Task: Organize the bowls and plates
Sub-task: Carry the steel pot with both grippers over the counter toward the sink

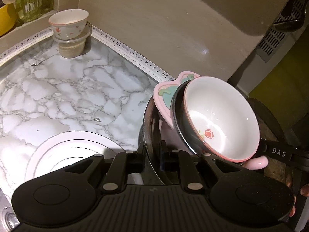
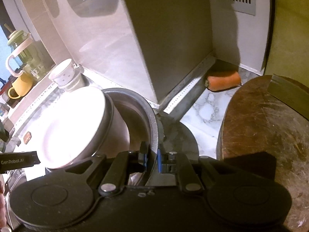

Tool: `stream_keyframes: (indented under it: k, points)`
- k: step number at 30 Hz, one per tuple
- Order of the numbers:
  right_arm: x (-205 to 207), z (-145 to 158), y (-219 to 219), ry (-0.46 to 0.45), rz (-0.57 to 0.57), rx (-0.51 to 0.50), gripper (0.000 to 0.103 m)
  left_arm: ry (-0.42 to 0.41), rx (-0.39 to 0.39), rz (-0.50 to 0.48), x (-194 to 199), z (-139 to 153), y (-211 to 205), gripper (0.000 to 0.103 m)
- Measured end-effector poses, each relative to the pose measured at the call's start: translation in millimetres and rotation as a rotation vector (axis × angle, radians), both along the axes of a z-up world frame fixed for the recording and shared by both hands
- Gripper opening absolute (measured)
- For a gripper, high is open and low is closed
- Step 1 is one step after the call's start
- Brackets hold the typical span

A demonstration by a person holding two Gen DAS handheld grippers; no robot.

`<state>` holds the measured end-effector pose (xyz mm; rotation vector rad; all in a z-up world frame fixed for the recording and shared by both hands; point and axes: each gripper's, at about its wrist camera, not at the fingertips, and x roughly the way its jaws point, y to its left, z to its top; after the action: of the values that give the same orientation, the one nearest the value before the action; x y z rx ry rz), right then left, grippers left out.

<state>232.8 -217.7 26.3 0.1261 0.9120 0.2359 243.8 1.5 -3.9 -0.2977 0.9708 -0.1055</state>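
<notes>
My left gripper (image 1: 152, 154) is shut on the rim of a steel bowl (image 1: 149, 121) that holds a tilted stack: a pink heart-shaped dish (image 1: 164, 104), a dark-rimmed dish and a white bowl with a red tulip (image 1: 218, 116). My right gripper (image 2: 152, 158) is shut on the same steel bowl's rim (image 2: 152, 116); the white bowl (image 2: 73, 127) leans inside it. A white plate (image 1: 65, 152) lies on the marble counter (image 1: 77, 89) at lower left. Another tulip bowl (image 1: 68, 24) sits on a lidded tub (image 1: 72, 46) in the far corner.
A round wooden chopping board (image 2: 270, 127) with a cleaver blade (image 2: 289, 94) is on the right. A carrot piece (image 2: 224, 81) lies by the wall. A yellow mug (image 2: 20, 87) and glass jars (image 1: 32, 2) stand on the left ledge.
</notes>
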Motion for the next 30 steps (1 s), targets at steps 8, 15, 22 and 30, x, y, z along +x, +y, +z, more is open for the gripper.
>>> stream_keyframes:
  k: [8,15,22,30]
  points:
    - [1.6,3.9,15.8,-0.008,0.033,0.003,0.011,-0.005,-0.009,0.037,-7.3,1.3,17.5,0.013]
    - [0.8,1.0,34.0,-0.002,0.073,0.017,0.011,-0.020,0.002,0.086,-20.7,5.2,38.1,0.013]
    - [-0.8,-5.7,61.4,0.016,0.131,0.032,0.012,-0.021,0.019,0.144,-39.9,5.7,65.8,0.013]
    - [-4.0,-9.6,94.1,0.031,0.195,0.041,0.012,-0.025,0.032,0.204,-63.4,7.0,92.6,0.013]
